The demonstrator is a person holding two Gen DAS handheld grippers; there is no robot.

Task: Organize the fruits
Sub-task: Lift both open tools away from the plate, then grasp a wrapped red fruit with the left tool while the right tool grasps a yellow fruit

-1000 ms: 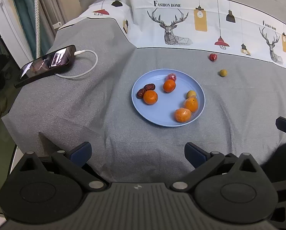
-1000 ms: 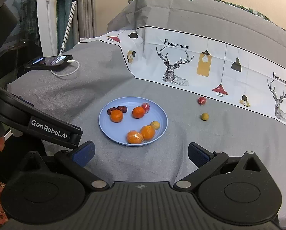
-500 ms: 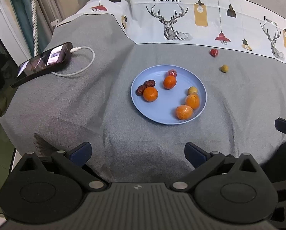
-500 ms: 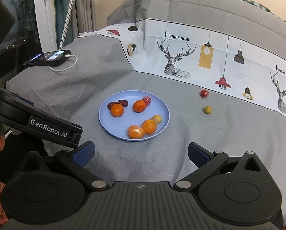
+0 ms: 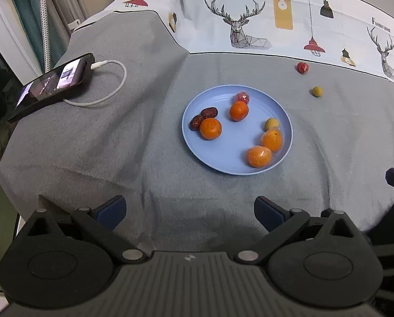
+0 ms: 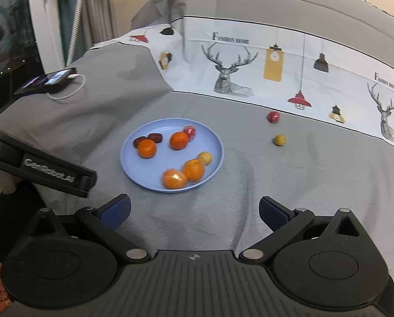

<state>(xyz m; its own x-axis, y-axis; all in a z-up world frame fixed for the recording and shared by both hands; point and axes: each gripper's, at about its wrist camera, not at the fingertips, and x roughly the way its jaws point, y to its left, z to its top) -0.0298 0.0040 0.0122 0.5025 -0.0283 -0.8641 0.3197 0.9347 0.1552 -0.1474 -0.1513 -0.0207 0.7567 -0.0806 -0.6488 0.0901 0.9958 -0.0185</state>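
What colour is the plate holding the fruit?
Light blue plate, clearest in the left wrist view.

Bare grey cloth (image 5: 170, 185) between both grippers and the blue plate (image 5: 223, 163); phone (image 5: 51, 84) well left.

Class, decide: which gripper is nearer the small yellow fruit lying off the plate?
Right. The right gripper sits just short of the yellow fruit; the left gripper is farther left, with the plate between.

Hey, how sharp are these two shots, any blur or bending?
Left wrist view: sharp; the blue plate and phone read crisply, fisheye bows the bedding's edges. Right wrist view: softer, the orange fruits smear slightly, and the printed lettering is unreadable.
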